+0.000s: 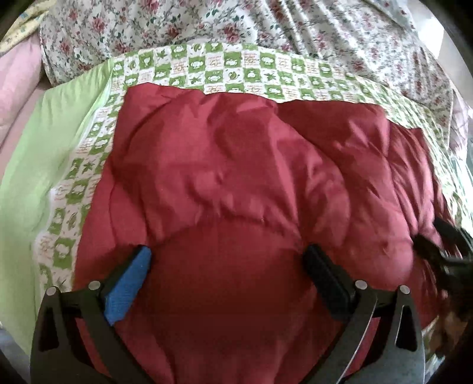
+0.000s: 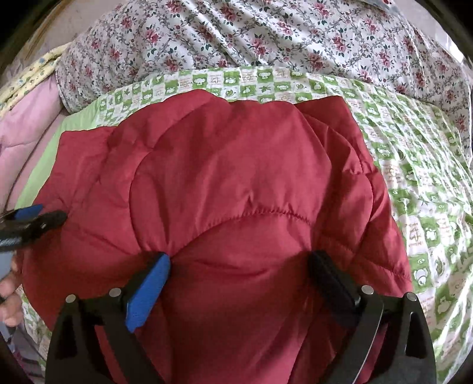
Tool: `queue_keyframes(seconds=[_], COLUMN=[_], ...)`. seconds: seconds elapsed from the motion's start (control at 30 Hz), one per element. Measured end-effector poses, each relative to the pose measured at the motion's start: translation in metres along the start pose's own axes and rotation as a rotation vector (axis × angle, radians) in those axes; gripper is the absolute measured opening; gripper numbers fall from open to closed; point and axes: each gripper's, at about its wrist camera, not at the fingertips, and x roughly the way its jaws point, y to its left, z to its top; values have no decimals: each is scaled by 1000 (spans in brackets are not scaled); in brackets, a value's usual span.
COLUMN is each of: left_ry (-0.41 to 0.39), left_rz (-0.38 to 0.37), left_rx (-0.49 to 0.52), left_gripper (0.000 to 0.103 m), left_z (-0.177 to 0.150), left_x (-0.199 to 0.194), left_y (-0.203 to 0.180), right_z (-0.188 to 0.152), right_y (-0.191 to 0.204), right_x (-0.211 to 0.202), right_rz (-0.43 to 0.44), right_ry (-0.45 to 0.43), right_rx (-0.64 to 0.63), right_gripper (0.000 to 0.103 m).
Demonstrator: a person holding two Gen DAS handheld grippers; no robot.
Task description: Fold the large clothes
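I am working over a bed: a green-and-white checked sheet (image 1: 207, 68) covers it, with a rose-print quilt (image 1: 177, 20) bunched along the far side and a pink blanket (image 1: 17, 76) at the far left.

My left gripper (image 1: 226, 261) stands wide open, its blue pad (image 1: 128, 288) and black finger (image 1: 326, 282) spread apart with red fabric bulging between them; nothing is pinched. My right gripper (image 2: 241, 267) is likewise wide, blue pad (image 2: 146, 294) on one side and black finger (image 2: 332, 285) on the other, both pressed against the cloth without clamping it.

The red padded jacket (image 1: 236, 165) lies spread on the checked sheet, puffy and creased, a curved stitched seam (image 2: 266, 212) running just beyond the right gripper's tips. Its far edge stops short of the quilt, leaving a band of checked sheet showing. In the right wrist view the left gripper reaches in at the jacket's left edge, and the person's fingers (image 2: 9, 295) show below it.
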Motion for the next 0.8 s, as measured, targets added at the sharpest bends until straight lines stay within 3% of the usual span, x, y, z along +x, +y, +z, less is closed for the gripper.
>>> queue_keyframes(seconds=[0.2,0.43,0.6,0.8], left_ry=[-8,-1,22,10], left_rz=[0,6,5,0], left_rx=[9,30,38,50], left_gripper=[103,103,103,103], left_z=[-32,-58,-65,-67], left_x=[-29,-41,-26,-22], left_y=[0,-4,-8,-10], right_z=[-1,-27,-46,-54], right_y=[2,14,16,9], right_x=[-11,-65,-43,-31], right_rz=[5,33,-1,13], right_ry=[-15,-85,19,9], right_rx=[4,-32,-54,-37], right_gripper=[95,95,96,98])
